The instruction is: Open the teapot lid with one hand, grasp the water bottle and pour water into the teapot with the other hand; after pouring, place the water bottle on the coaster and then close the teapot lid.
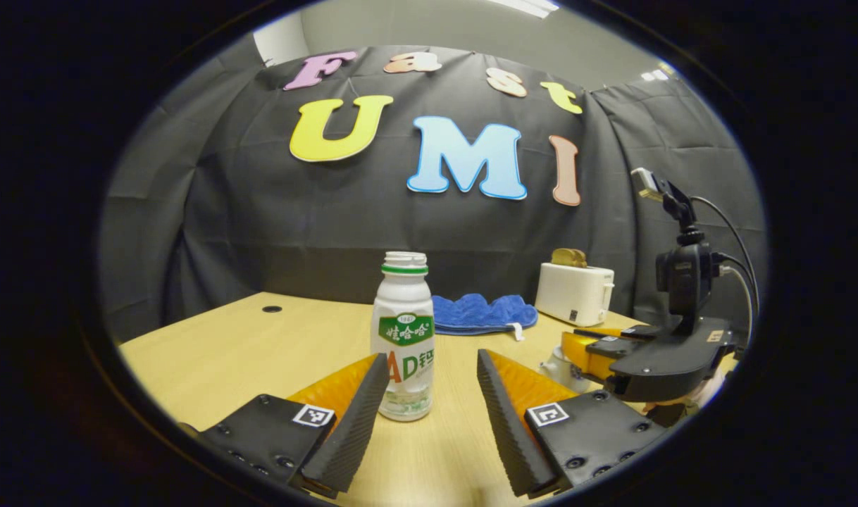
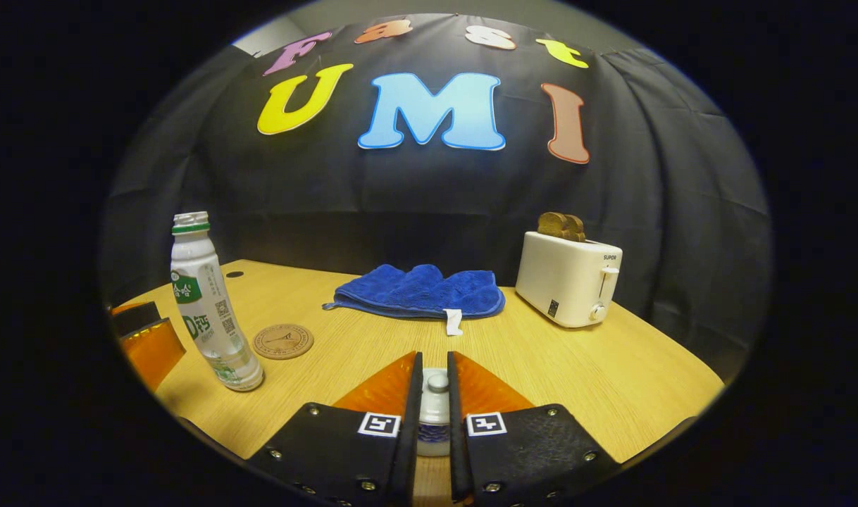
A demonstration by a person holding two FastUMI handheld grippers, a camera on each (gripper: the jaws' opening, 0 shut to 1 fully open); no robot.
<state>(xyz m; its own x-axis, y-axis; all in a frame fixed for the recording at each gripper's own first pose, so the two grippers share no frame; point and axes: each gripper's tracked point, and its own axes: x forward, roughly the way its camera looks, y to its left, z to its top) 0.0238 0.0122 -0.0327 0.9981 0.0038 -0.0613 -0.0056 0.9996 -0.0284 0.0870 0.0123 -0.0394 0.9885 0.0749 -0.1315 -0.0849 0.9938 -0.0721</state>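
Fingers of the left gripper (image 1: pixel 432 373) stand spread wide in the left gripper view, with the water bottle (image 1: pixel 403 336) upright on the wooden table (image 1: pixel 260 345) between them, close to the left finger; whether that finger touches it I cannot tell. The bottle has no cap. Behind it lies a blue cloth (image 1: pixel 482 313), and farther right a white toaster (image 1: pixel 574 292) with bread in its slots. At the right edge the right gripper (image 1: pixel 616 355) shows from the side, hovering over the small white teapot (image 1: pixel 559 367), which is mostly hidden.

In the right gripper view, the right gripper (image 2: pixel 434 384) has its fingers drawn close together around the teapot lid (image 2: pixel 436 401), pinching its knob. The water bottle (image 2: pixel 210 306) stands at the left, just beside the round coaster (image 2: pixel 282 341) and not on it. Part of the left gripper (image 2: pixel 147 341) shows at the left edge. Blue cloth (image 2: pixel 418 291) and toaster (image 2: pixel 568 278) sit at the back.
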